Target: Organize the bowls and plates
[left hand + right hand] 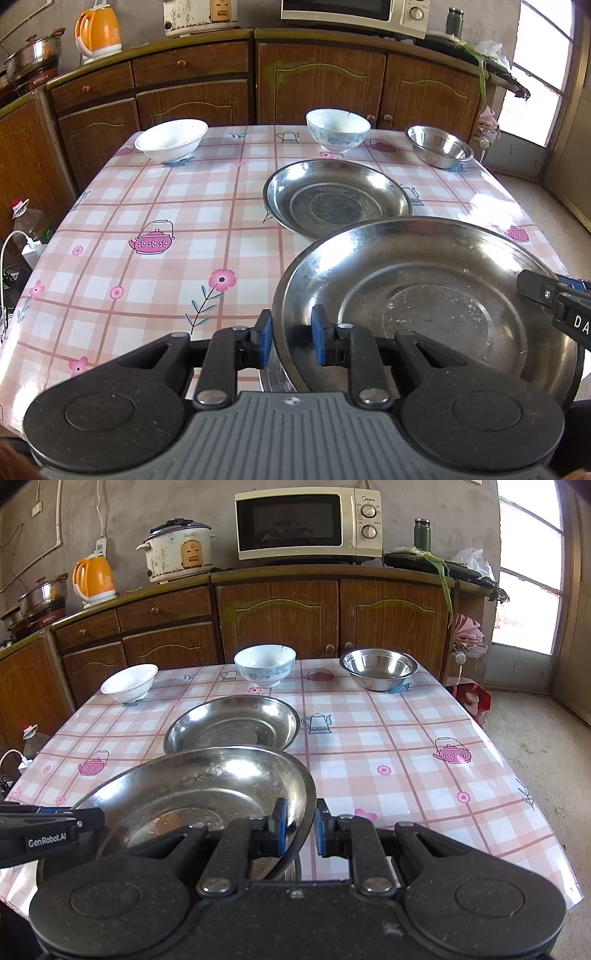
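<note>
A large steel plate (424,295) is held near the table's front edge, lifted and tilted. My left gripper (291,341) straddles its left rim and my right gripper (300,830) straddles its right rim; the jaws stand close around the rim on both. The plate also shows in the right wrist view (207,786). A second steel plate (336,197) (232,725) lies flat behind it. At the far edge stand a plain white bowl (171,139) (129,682), a blue-patterned bowl (338,129) (265,664) and a small steel bowl (439,146) (378,668).
The table has a pink checked cloth (147,221) (406,757). Wooden cabinets (317,81) stand behind it with a microwave (306,522), rice cooker (179,550) and orange kettle (94,578) on top. An oil bottle (27,221) stands on the floor at left.
</note>
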